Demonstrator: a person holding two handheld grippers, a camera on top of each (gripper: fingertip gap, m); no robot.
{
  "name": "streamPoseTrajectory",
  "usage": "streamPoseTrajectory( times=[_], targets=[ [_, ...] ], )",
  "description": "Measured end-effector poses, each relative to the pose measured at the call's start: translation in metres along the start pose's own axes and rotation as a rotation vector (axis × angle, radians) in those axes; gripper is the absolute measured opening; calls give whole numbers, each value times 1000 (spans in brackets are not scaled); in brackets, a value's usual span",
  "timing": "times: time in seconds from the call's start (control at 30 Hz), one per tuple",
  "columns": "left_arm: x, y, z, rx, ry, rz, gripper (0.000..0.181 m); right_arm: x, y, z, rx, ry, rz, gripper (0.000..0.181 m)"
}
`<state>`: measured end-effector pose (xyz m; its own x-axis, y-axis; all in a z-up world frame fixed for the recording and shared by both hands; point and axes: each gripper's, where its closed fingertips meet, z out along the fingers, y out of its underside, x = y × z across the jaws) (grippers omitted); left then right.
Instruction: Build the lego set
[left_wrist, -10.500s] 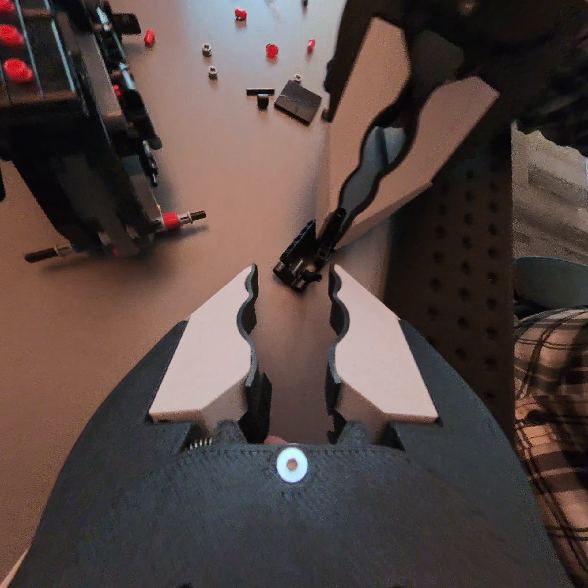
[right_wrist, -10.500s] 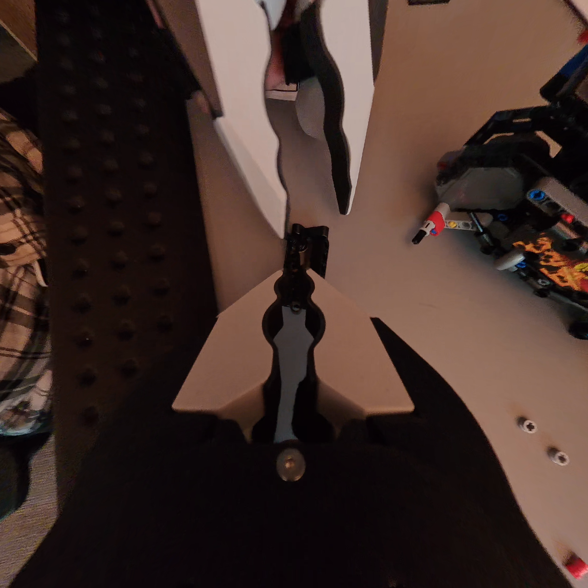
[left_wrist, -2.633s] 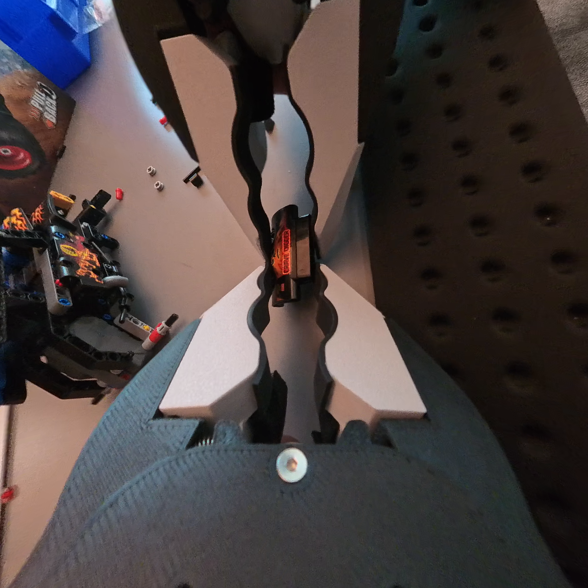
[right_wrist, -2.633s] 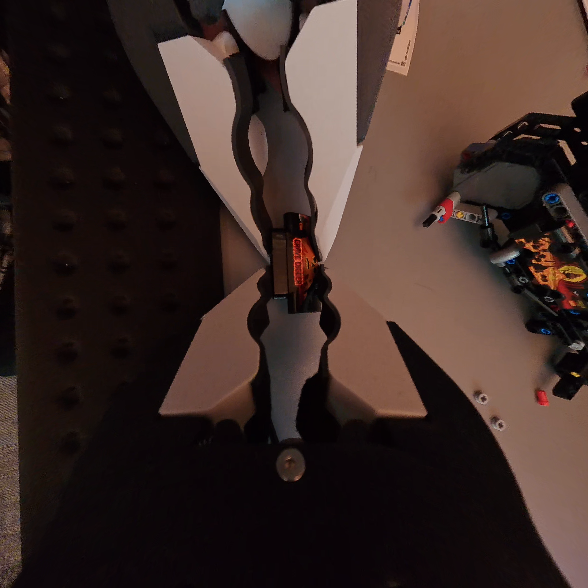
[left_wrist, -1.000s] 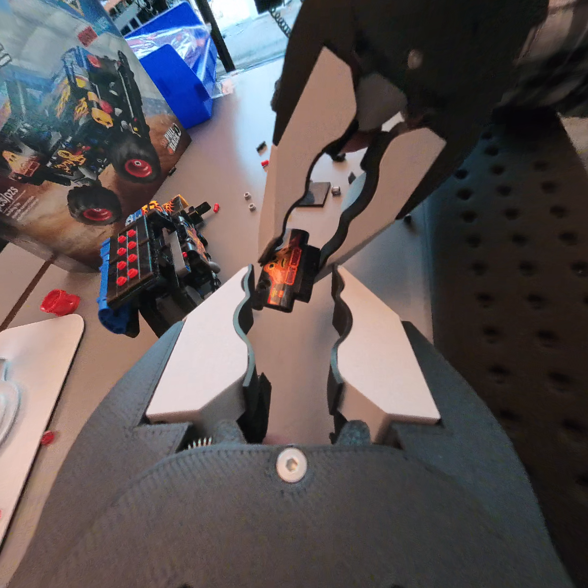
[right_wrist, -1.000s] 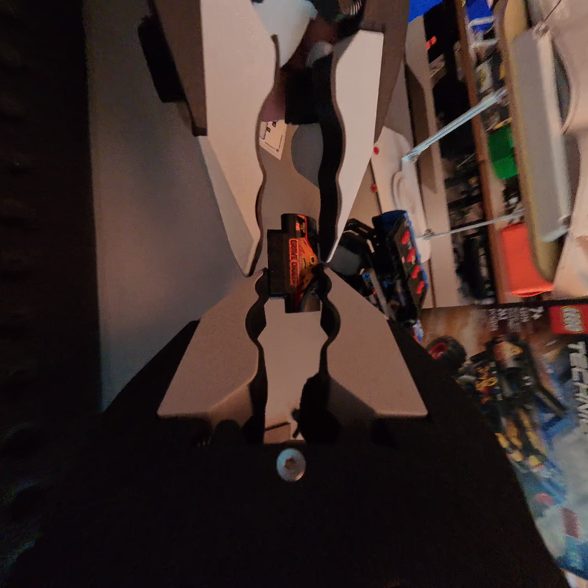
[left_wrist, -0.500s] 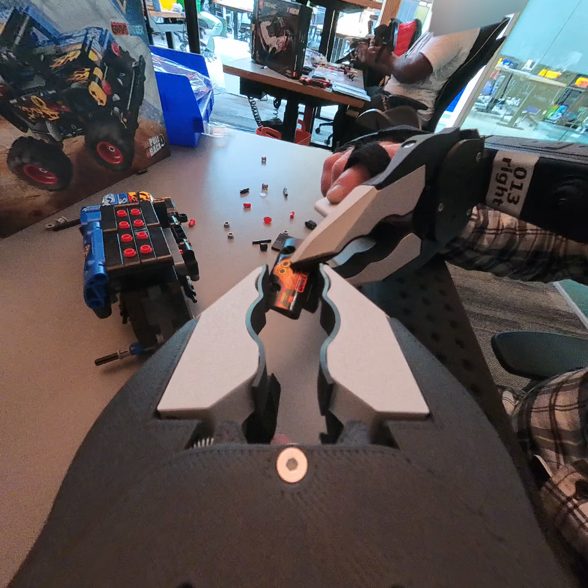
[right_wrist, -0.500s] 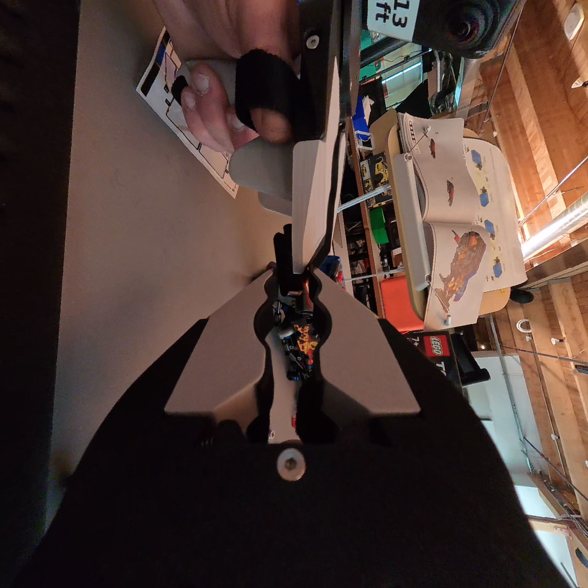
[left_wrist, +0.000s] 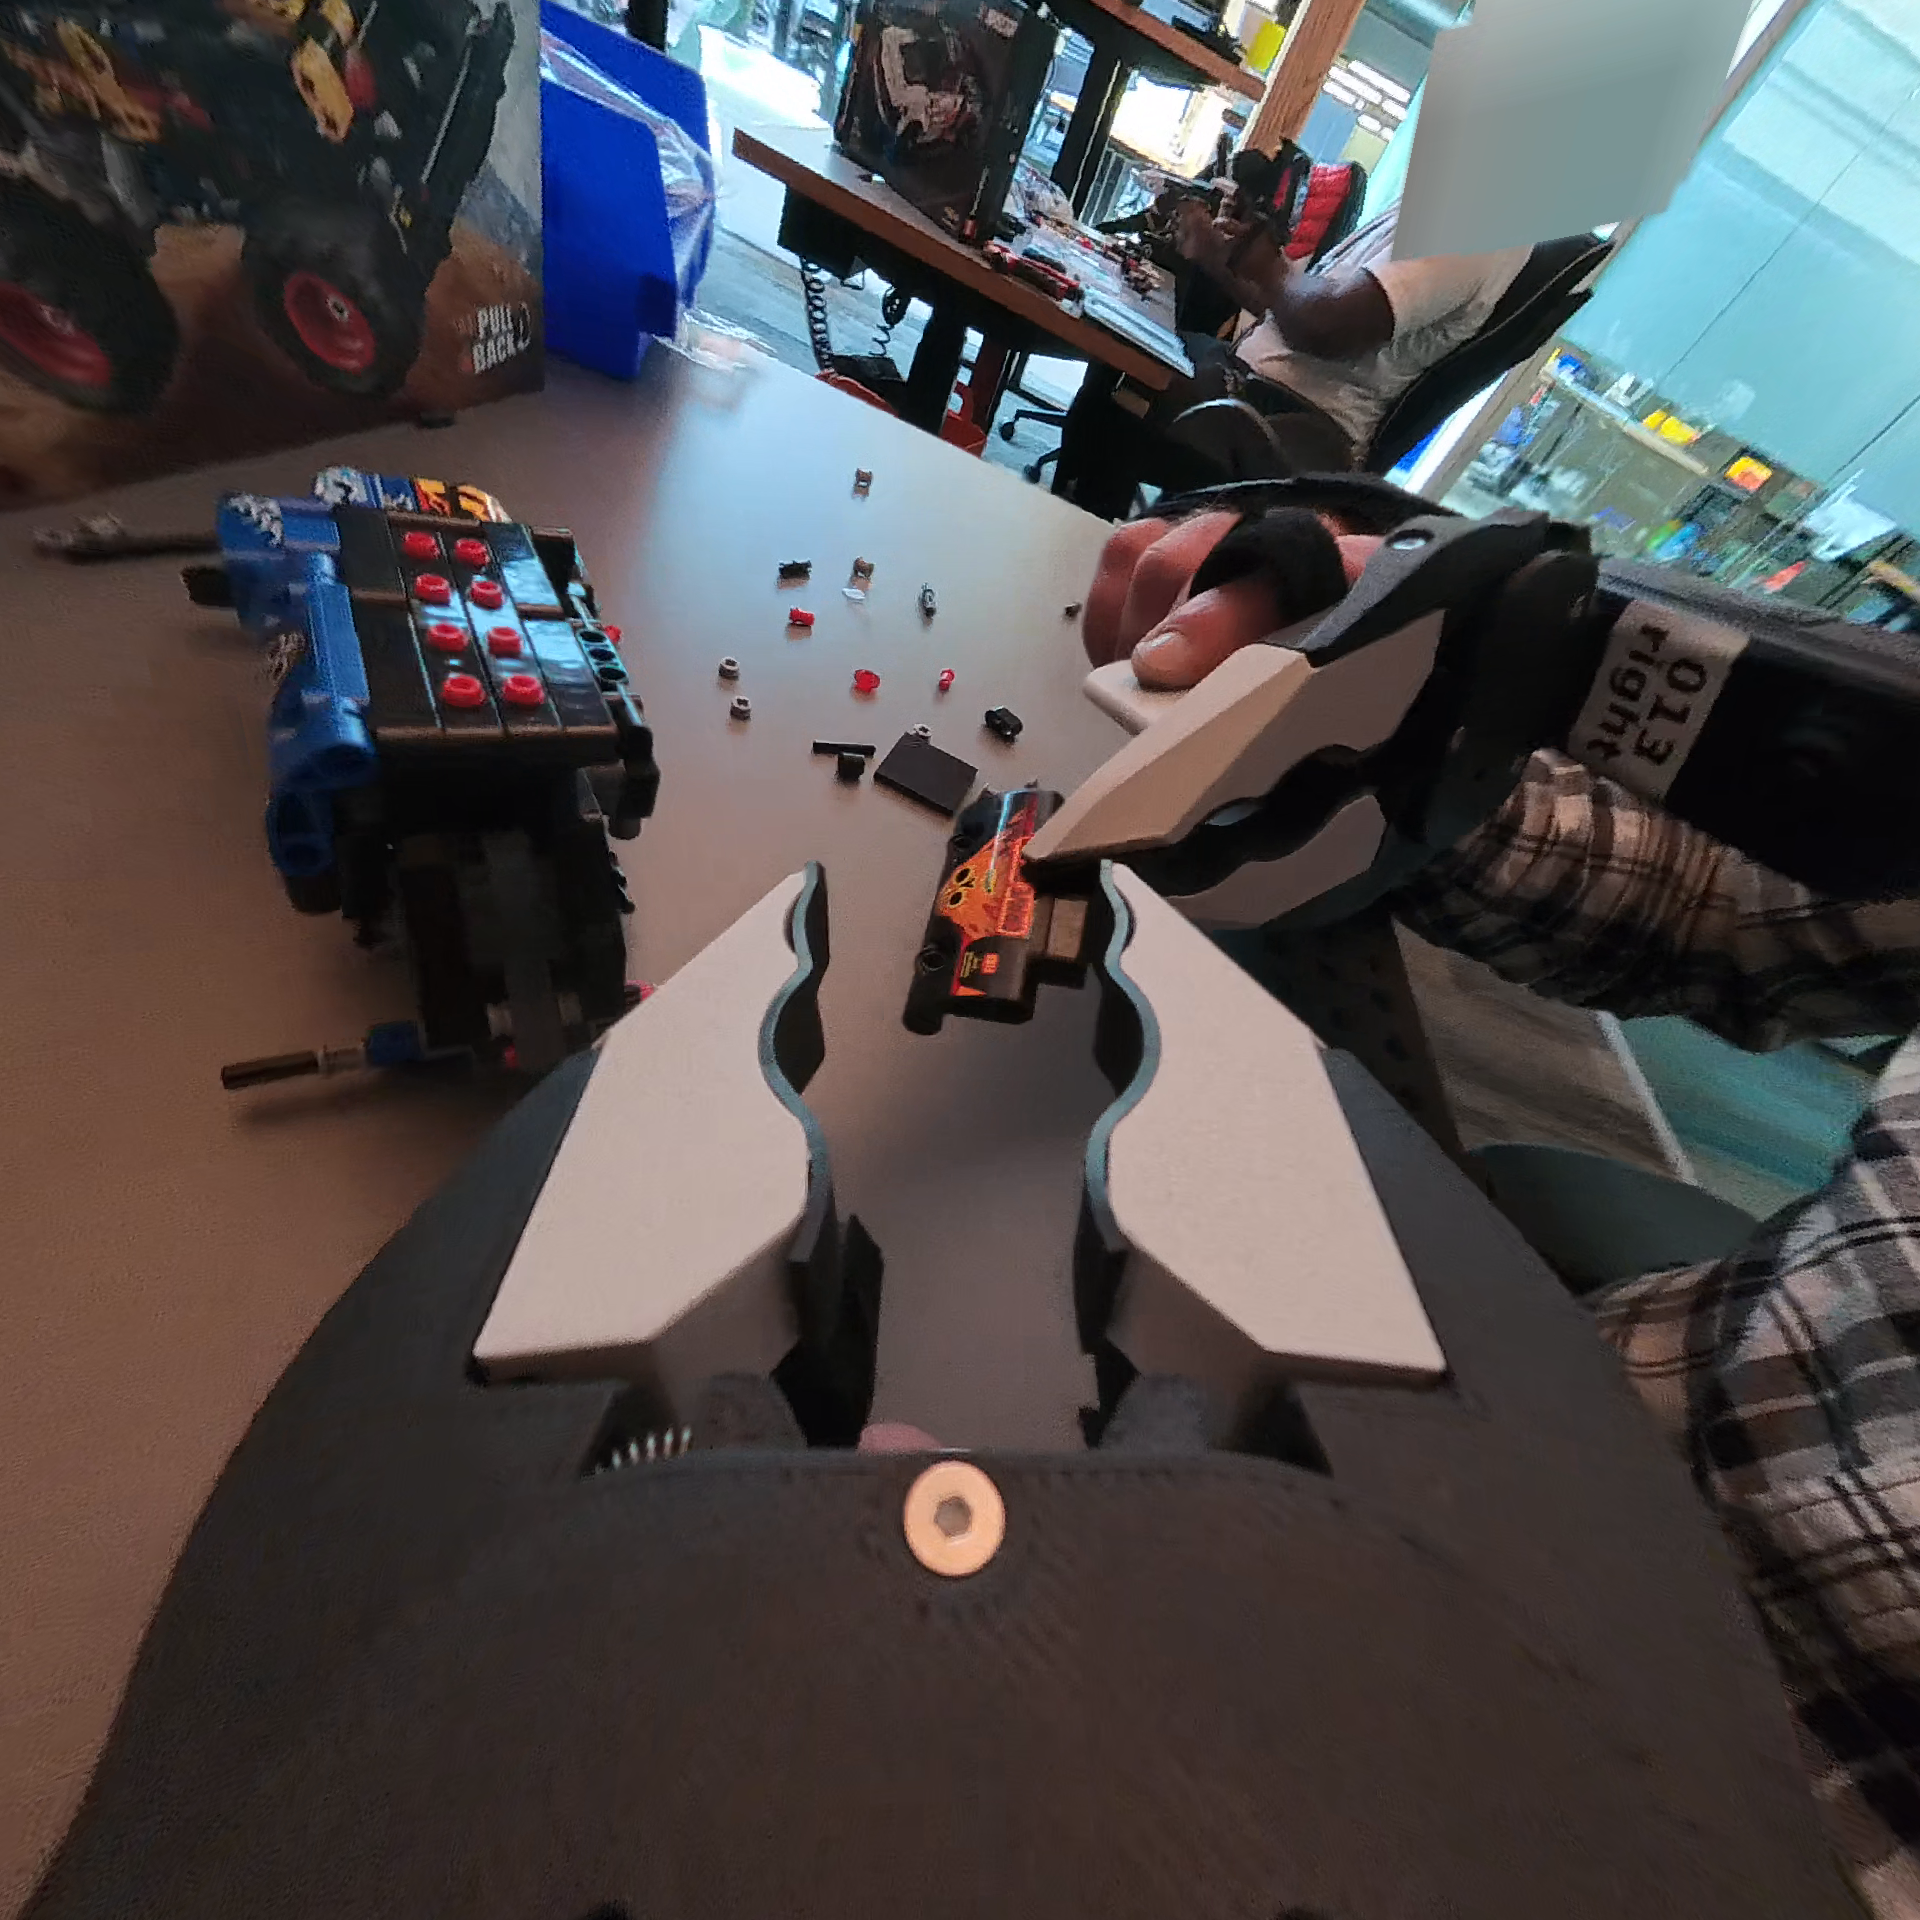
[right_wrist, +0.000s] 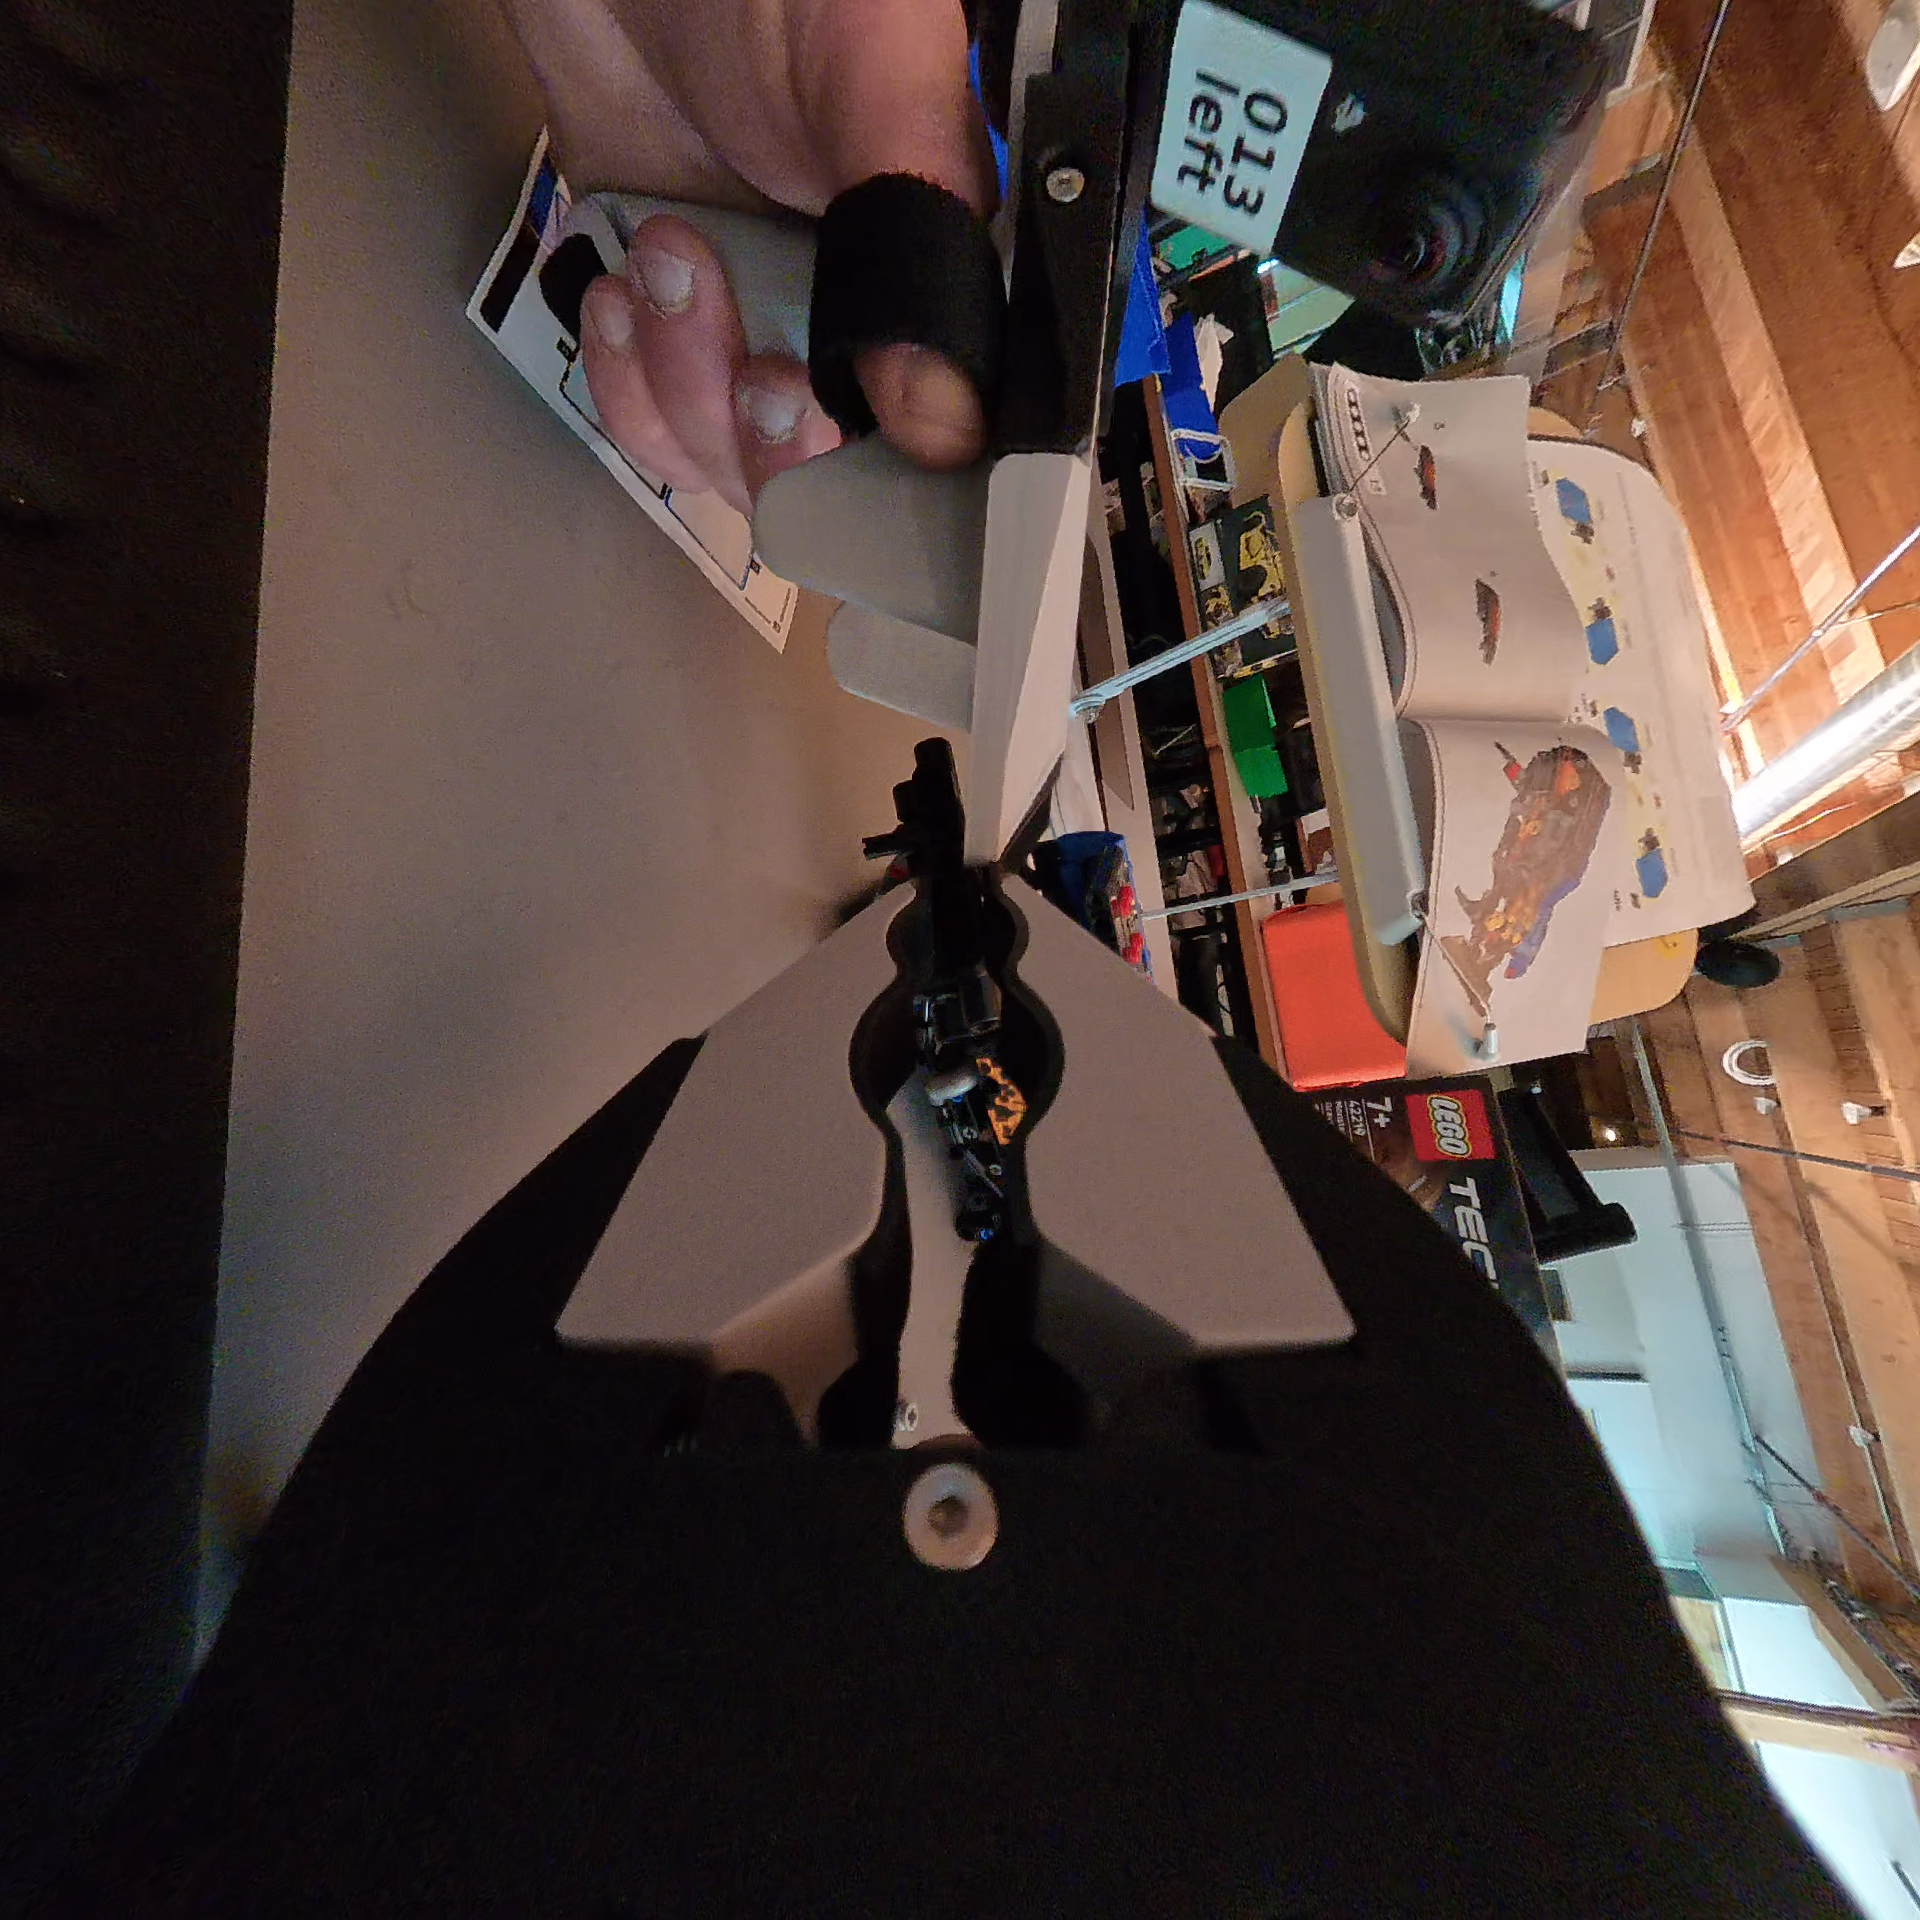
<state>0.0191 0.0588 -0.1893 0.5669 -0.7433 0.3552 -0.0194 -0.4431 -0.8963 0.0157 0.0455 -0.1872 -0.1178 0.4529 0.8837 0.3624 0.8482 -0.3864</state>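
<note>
While the left gripper (left_wrist: 961, 940) is held wide apart and empty, a small black sub-assembly with flame stickers (left_wrist: 989, 920) is pinched just beyond its tips by the closed right gripper (right_wrist: 951, 914), above the table (left_wrist: 125, 1226). It is judged light, stiff and slick, liable to pop apart, so its bare black ends are best gripped. Farther off, the part-built truck (left_wrist: 436, 727) is seen on the table, with loose pieces (left_wrist: 862, 681) behind.

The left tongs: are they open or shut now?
Open. The left tongs stand spread, and the flame-printed piece between them is held by the right tongs.
</note>
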Motion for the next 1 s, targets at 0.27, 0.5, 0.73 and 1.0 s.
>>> streamPoseTrajectory(
  times=[0.27, 0.5, 0.73, 1.0],
  targets=[
    [10, 0, -2, 5, 154, -181, 42, 6, -7, -1, 15, 52, -49, 6],
    [7, -7, -12, 46, 189, -253, 36, 14, -7, -4, 14, 99, -65, 5],
    [12, -6, -12, 46, 234, -294, 26, 15, -8, -4, 6, 122, -108, 6],
    [23, -18, -10, 119, 206, -115, 0, 22, 1, -2, -23, 152, -89, 5]
  ],
)
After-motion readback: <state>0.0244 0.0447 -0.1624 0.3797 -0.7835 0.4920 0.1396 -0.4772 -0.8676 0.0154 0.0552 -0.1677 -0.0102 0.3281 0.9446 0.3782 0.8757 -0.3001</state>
